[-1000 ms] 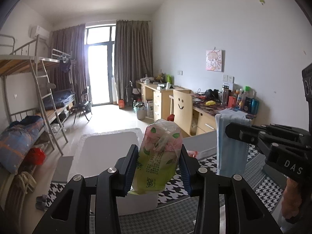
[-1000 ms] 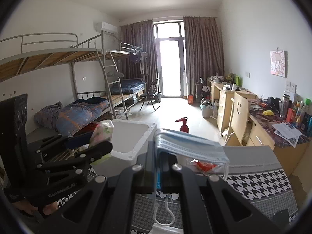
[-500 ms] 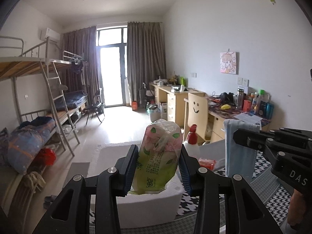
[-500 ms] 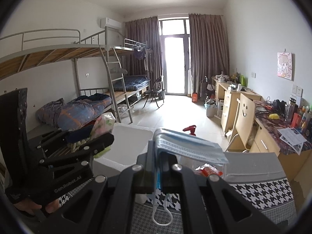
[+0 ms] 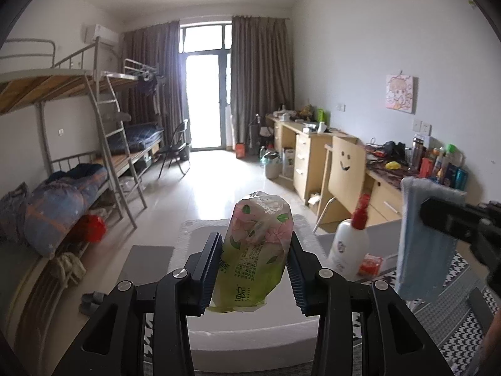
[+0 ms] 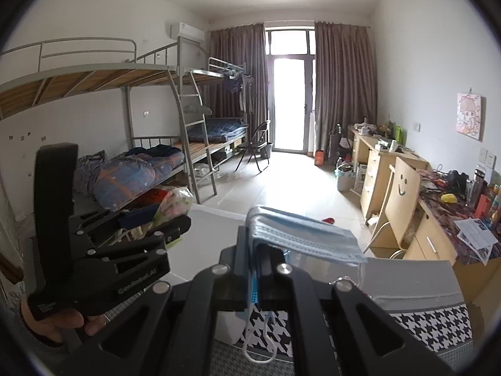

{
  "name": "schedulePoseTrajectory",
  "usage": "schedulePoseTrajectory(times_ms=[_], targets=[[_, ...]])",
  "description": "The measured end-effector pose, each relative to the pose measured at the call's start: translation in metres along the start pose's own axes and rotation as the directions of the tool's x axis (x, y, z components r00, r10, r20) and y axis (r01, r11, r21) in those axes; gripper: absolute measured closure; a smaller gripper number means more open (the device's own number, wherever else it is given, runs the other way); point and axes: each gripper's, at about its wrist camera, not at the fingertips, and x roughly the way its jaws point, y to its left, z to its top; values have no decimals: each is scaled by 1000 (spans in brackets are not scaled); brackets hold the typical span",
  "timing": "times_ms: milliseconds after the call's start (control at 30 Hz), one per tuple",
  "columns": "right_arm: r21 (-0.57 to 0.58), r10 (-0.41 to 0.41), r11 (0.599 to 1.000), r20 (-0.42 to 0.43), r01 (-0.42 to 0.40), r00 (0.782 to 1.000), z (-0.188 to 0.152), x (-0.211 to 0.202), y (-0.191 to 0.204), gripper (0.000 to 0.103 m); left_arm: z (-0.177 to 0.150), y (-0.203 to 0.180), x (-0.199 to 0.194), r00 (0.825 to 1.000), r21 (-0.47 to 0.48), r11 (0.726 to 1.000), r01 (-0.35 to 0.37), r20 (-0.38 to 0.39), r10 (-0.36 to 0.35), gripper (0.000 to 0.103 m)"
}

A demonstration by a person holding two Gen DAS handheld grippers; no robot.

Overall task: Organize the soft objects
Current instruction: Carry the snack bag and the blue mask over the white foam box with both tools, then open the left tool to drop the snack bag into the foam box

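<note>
The left gripper (image 5: 253, 274) is partly open and clamped on a tissue pack (image 5: 255, 250), a soft green and pink floral packet standing upright between the two blue pads (image 5: 209, 274), which press into its sides. The pack is held in the air directly above a white box (image 5: 250, 341), whose open top lies under the fingers. The right gripper (image 6: 255, 252) is fully closed, its pads pinching a stack of blue face masks (image 6: 300, 236) at one edge; the free part of the stack fans out to the right of the fingers, and the white ear loops (image 6: 260, 341) hang down below them. Seen from the left wrist view, the masks (image 5: 422, 244) hang to the right of the white box, above a black-and-white checked cloth (image 5: 466, 322) that covers the table. On that cloth, just beside the right edge of the white box, stand a white bottle with a red spray top (image 5: 349, 244) and a small red packet (image 5: 371, 261) next to the bottle. In the right wrist view the left gripper (image 6: 175, 219) appears to the left of the white box (image 6: 209, 235), held by a hand (image 6: 59, 319), with the tissue pack (image 6: 175, 202) showing between its fingers. Beyond the white box are bunk beds (image 6: 150, 94) on the left and desks (image 6: 391, 169) along the right wall.
</note>
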Motion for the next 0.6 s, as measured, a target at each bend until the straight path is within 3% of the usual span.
schedulePoseTrajectory(times_ms=[367, 467, 533, 600], targets=[[-37, 17, 999, -9, -17, 1000, 8, 16, 8, 97, -5, 12, 28, 997, -25, 999, -27, -74, 25, 60], [-44, 15, 999, -15, -16, 1000, 8, 21, 9, 97, -6, 14, 38, 995, -37, 999, -4, -95, 0, 60], [-44, 14, 999, -20, -15, 1000, 8, 24, 9, 97, -8, 17, 44, 994, -37, 999, 4, -112, -8, 55], [-45, 13, 999, -23, -14, 1000, 7, 25, 8, 97, -11, 18, 42, 995, -21, 1000, -7, -99, 5, 36]])
